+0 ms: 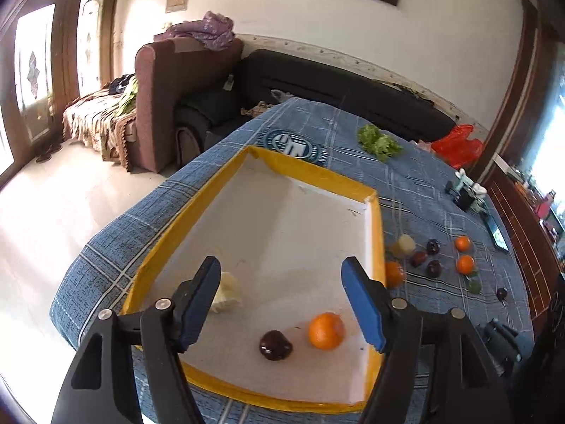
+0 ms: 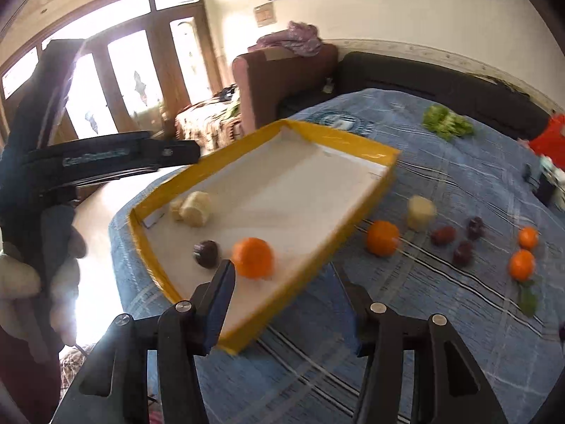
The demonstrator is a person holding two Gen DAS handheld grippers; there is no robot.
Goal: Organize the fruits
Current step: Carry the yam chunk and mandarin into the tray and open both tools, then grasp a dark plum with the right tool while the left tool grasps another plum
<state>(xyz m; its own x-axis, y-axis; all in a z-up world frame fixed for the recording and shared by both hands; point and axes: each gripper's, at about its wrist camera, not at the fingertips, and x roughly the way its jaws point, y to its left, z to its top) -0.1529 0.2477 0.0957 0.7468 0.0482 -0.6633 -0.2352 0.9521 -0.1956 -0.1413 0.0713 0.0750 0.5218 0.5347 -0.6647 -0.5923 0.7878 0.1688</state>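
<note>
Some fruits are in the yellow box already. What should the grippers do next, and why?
Probably the right gripper, open and empty, should swing right toward the round orange fruit lying on the blue checked cloth just outside the yellow-rimmed white box. It looks like the closest fruit not yet inside; the left gripper is open too, over the box.

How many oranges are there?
4. One orange lies inside the yellow tray. One sits on the cloth just outside the tray's wall. Two smaller ones lie farther right. More may be hidden.
</note>
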